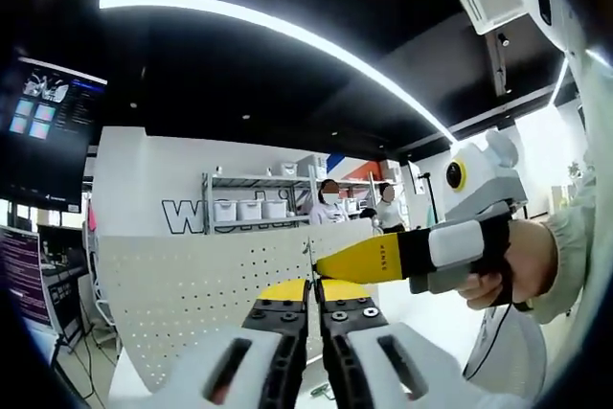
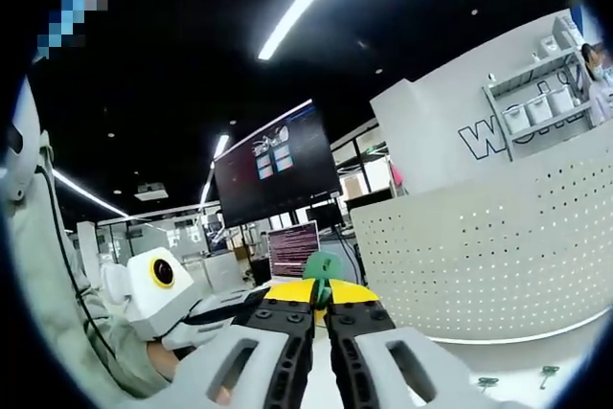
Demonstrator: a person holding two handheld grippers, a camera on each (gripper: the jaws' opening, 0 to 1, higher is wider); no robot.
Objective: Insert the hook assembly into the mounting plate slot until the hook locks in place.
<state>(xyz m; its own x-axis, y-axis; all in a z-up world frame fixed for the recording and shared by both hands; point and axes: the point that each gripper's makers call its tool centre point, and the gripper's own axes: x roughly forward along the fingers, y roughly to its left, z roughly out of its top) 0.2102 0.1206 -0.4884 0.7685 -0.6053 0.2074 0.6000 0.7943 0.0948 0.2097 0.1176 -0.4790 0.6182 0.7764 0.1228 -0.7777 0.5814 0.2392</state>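
The white perforated mounting plate (image 1: 192,284) stands upright ahead of my left gripper (image 1: 313,291). Its jaws are drawn together with nothing seen between them, pointing at a vertical edge line of the plate. My right gripper (image 1: 359,261) comes in from the right, held by a hand (image 1: 498,270), and its yellow tip almost touches that line. In the right gripper view, my right gripper (image 2: 321,296) is shut on a green hook (image 2: 323,265), with the plate (image 2: 488,256) ahead to the right. The left gripper (image 2: 225,308) lies at lower left, its tip hidden behind my jaws.
Two small loose hooks (image 2: 488,382) (image 2: 548,371) lie on the white table below the plate. A large dark monitor (image 2: 278,174) and a laptop screen (image 2: 292,248) stand behind. Shelving with white bins (image 1: 249,208) and two people (image 1: 330,203) are in the background.
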